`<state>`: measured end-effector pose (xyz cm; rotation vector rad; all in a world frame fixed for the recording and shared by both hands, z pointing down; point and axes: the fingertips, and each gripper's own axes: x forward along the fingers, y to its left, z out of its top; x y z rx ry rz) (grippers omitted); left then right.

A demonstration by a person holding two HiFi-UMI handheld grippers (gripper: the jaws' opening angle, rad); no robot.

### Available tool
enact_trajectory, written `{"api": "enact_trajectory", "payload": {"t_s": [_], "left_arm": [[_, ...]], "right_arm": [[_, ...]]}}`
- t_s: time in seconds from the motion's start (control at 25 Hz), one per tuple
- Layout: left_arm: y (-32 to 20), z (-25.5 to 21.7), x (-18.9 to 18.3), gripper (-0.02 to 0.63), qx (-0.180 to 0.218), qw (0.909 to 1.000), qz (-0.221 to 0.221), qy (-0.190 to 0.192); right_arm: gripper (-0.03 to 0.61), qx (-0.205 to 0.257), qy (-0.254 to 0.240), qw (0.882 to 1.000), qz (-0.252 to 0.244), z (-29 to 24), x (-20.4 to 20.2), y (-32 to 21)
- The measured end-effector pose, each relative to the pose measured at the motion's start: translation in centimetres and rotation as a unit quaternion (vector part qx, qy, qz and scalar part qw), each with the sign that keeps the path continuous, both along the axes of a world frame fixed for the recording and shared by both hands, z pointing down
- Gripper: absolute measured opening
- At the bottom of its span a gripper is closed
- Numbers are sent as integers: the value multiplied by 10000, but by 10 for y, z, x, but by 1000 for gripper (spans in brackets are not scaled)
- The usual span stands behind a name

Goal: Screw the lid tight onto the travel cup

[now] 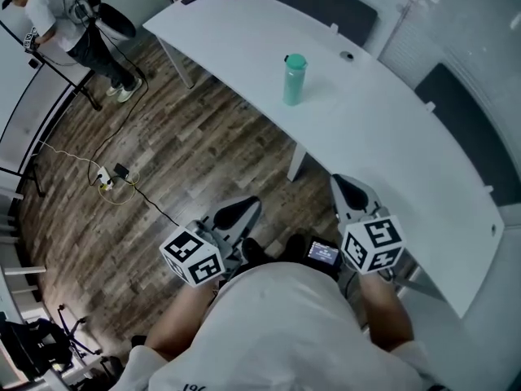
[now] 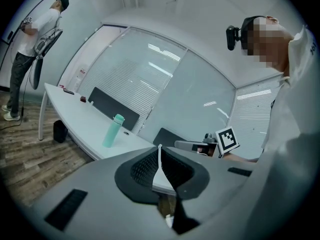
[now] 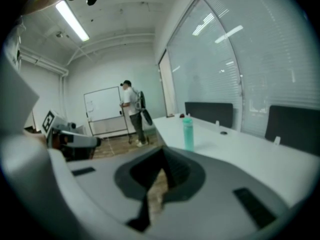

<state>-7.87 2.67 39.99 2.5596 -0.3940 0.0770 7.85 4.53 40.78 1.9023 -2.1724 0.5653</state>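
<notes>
Standing upright on the white counter [image 1: 383, 145], the teal cup [image 1: 294, 84] has its lid [image 1: 295, 59] on and sits about midway along, nearer the edge facing the wood floor [image 1: 163, 145]. Both grippers are close to the person's body, well apart from the cup: the left gripper [image 1: 242, 210] over the floor, the right gripper [image 1: 348, 190] by the counter's edge. Each has its jaws together, nothing between them.
</notes>
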Motion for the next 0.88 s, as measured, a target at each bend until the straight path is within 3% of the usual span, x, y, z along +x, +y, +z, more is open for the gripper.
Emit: {"api": "enact_trajectory", "payload": {"t_s": [0.88], "left_arm": [[-10, 2, -1, 38, -104, 9998, 152, -41]], "right_arm": [[21, -31, 297, 9995, -112, -8, -15, -20]]}}
